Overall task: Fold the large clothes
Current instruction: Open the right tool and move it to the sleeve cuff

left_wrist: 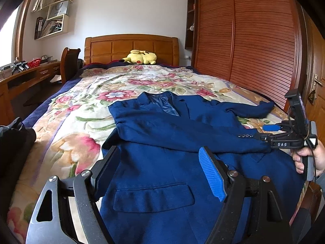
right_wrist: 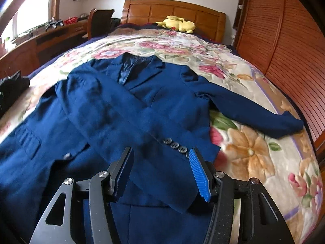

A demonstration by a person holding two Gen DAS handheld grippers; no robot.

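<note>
**While spread flat on the bed: blue jacket, one sleeve folded across**

Lying face-up on floral bed (left_wrist: 85,93), blue jacket (left_wrist: 162,162). Spread wide above its hem, left gripper (left_wrist: 160,170). Spread too, right gripper (right_wrist: 160,170), sleeve cuff (right_wrist: 178,148) between fingers toward 12 o'clock.

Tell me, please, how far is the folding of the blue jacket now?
Early stage. Done: the blue jacket lies flat, front up, on the floral blanket, and one sleeve is already folded across the chest. In hand: nothing is gripped; the right tool is open around that sleeve's cuff, and the left tool hovers open. Left: the other sleeve lies spread out, and the body is unfolded.
</note>
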